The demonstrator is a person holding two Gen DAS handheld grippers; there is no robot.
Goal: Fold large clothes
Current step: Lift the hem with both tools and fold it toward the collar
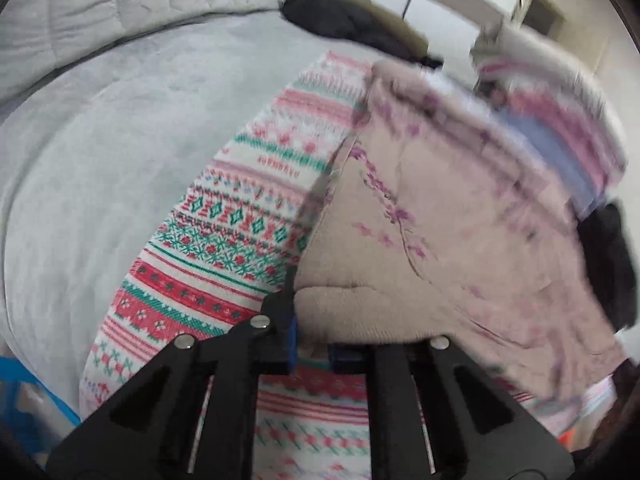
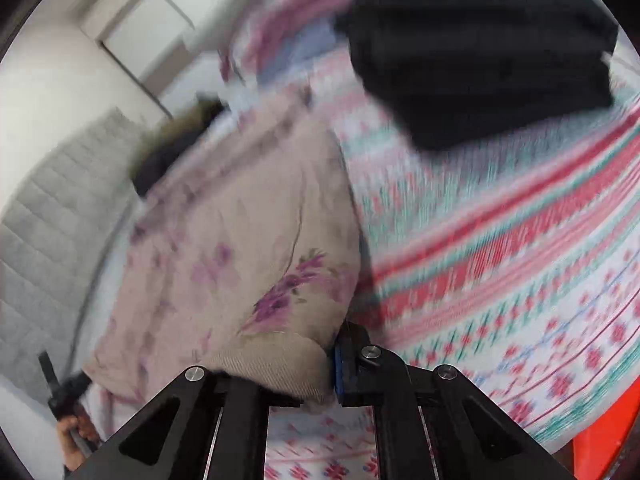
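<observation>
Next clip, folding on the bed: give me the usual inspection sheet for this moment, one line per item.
Surface: grey bedspread, with a patterned red, green and white blanket on it.
Job's things: beige floral garment, lifted by both grippers; blurred.
Clutter: black clothes on the blanket; a dark olive garment at the far edge; a blue object at the left wrist view's lower left.
Grippers: left gripper shut on the garment's ribbed edge; right gripper likewise.
Cables: nothing seen.
Surroundings: white wall with cabinet panels; grey quilted headboard.
</observation>
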